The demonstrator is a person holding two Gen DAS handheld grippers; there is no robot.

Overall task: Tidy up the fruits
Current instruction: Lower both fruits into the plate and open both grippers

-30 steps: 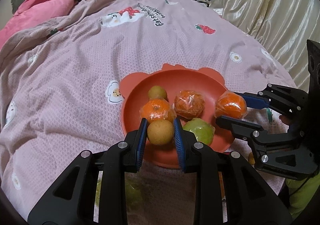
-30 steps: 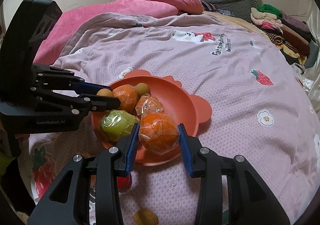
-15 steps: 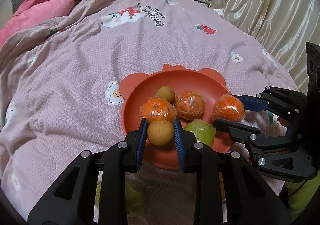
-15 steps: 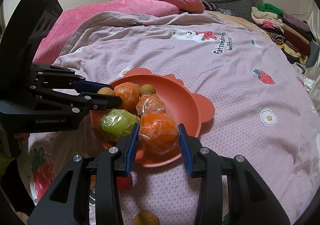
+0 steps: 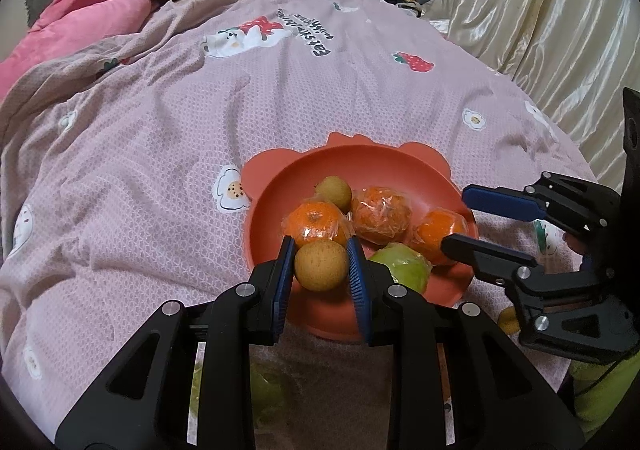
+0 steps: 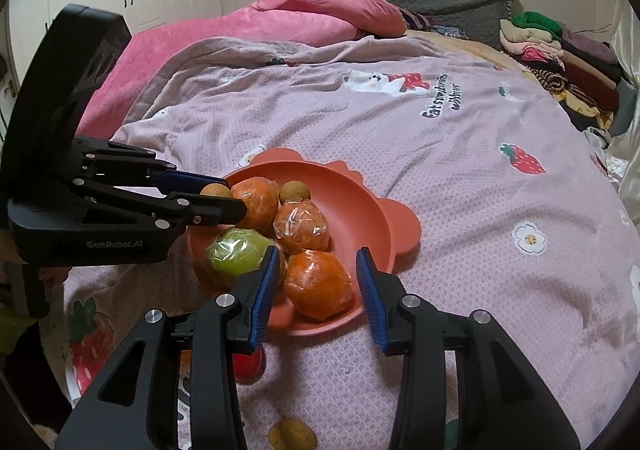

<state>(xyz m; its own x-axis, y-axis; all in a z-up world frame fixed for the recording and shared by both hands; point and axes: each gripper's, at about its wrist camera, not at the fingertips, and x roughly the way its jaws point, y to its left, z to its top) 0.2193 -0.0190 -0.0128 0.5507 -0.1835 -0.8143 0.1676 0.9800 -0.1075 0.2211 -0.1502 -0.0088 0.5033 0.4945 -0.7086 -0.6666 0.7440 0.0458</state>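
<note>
Now bowl [image 6: 360, 206] holds three wrapped oranges; left tool [image 5: 321, 264] pinches brown fruit [image 5: 321, 266], right tool [image 6: 317, 279] spread.

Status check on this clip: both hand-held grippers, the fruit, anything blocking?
Left hand-held gripper shut on round tan fruit over orange bowl. Right hand-held gripper open around wrapped orange in bowl. Nothing blocking.

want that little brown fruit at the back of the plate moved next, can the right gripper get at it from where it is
Probably not directly: the right gripper, open, sits around a wrapped orange, and another wrapped orange lies before the small brown fruit.
</note>
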